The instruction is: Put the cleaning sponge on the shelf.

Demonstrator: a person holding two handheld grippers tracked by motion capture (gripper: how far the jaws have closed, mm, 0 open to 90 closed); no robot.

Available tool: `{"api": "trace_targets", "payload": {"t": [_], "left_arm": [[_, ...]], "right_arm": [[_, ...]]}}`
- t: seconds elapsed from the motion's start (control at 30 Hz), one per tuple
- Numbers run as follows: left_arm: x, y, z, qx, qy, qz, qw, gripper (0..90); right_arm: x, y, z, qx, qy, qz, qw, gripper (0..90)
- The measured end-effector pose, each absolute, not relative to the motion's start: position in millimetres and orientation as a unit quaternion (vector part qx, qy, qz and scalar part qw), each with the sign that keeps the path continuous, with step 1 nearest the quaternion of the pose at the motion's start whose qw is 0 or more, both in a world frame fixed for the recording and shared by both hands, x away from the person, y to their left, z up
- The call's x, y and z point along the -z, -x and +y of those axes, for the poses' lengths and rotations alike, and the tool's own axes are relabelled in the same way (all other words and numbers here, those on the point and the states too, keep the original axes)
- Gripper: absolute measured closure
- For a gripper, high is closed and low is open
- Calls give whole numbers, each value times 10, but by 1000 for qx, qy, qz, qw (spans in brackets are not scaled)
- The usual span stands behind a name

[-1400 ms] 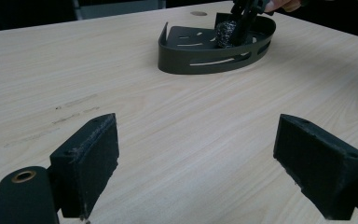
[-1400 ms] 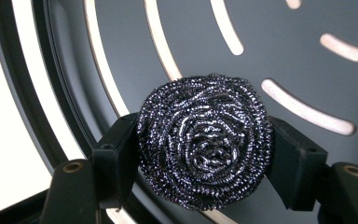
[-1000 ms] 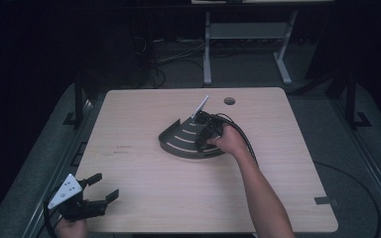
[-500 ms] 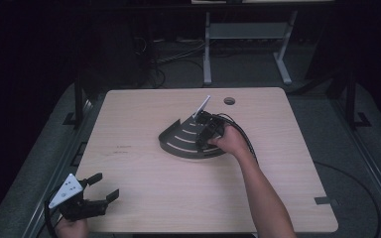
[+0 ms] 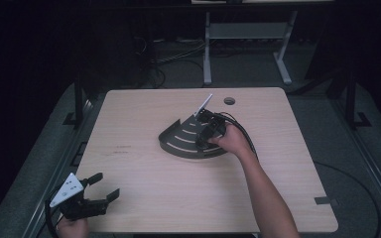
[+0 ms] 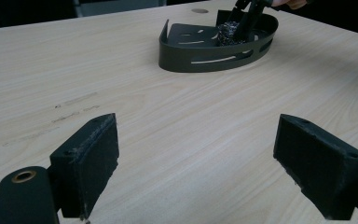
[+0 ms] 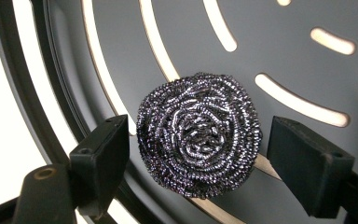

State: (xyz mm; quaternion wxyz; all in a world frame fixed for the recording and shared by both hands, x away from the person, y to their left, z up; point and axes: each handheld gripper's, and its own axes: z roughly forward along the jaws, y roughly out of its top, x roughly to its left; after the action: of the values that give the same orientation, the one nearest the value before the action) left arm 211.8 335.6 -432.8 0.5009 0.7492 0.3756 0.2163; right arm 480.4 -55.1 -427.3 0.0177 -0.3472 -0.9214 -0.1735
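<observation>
- Here, the wooden table [image 5: 144, 124] bears a dark, fan-shaped slotted tray [image 5: 181, 141] near its far middle, curved wall toward the person, corner pointing to the far edge.
- The right gripper [image 5: 206, 130] hangs over the tray, pointing down; its jaws have just been opening and now stand spread either side of the scourer, pads [image 7: 103, 161] just clear of it.
- The left gripper [image 5: 101, 191] sits at the near left corner, jaws wide apart, holding nothing.
- The steel scourer [image 7: 198, 133], a round coil with no long axis, lies flat on the tray floor.
</observation>
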Motion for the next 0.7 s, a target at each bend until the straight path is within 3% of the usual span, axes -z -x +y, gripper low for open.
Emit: {"api": "trace_targets", "payload": {"t": [0.7], "left_arm": [[4344, -2105, 3342, -215, -754, 374, 496, 133]], "right_arm": [[3950, -4594, -788, 216, 336, -917, 0, 168]]}}
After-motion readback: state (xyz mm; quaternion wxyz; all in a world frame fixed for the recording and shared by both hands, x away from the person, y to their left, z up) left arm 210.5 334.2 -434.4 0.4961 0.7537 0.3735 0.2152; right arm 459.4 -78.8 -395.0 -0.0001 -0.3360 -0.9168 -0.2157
